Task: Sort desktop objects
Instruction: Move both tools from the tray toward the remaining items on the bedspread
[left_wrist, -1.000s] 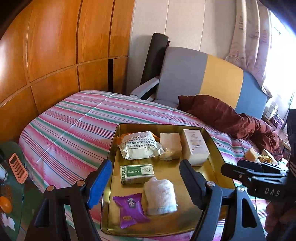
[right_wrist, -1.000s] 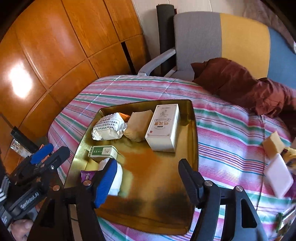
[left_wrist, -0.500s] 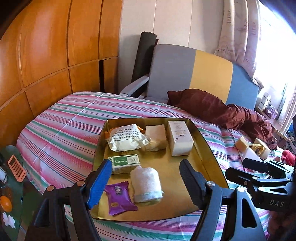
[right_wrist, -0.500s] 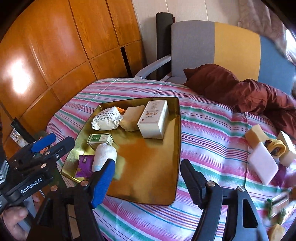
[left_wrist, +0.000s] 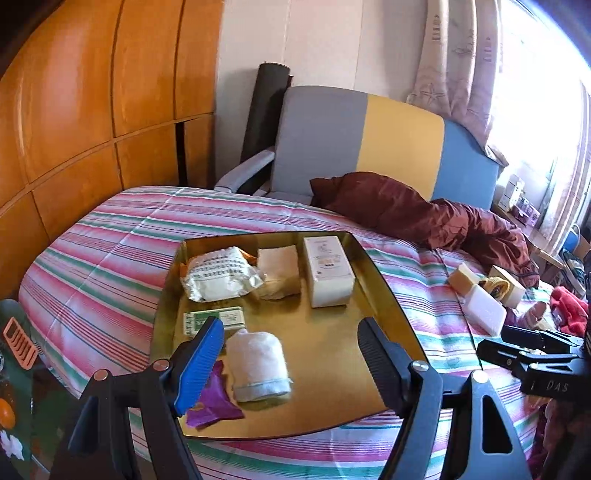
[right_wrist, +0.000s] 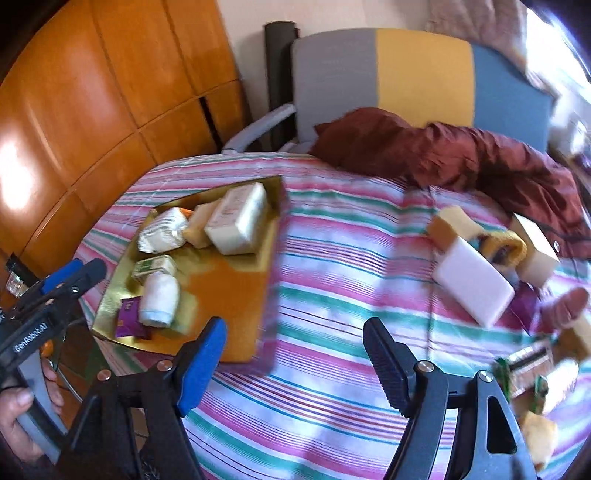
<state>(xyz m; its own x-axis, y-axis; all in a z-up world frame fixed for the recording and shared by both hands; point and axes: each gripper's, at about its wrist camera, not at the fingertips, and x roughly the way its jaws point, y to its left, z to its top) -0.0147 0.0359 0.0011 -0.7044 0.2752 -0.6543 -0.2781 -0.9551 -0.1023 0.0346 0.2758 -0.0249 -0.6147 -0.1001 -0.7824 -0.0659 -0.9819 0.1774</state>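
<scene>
Left claw (left_wrist: 288, 350) is held spread, empty, over gold tray (left_wrist: 384, 295); right claw (right_wrist: 295, 354), just opening, empty, over bare striped bedspread (right_wrist: 332, 295) beyond tray edge.

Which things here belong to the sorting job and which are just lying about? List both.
Job: gold tray; on it, white box, rolled towel, green box, purple sachet; loose on the bedspread, white block, yellow sponge. Both grippers open, empty.

Lying about: maroon jacket, chair, curtain.
</scene>
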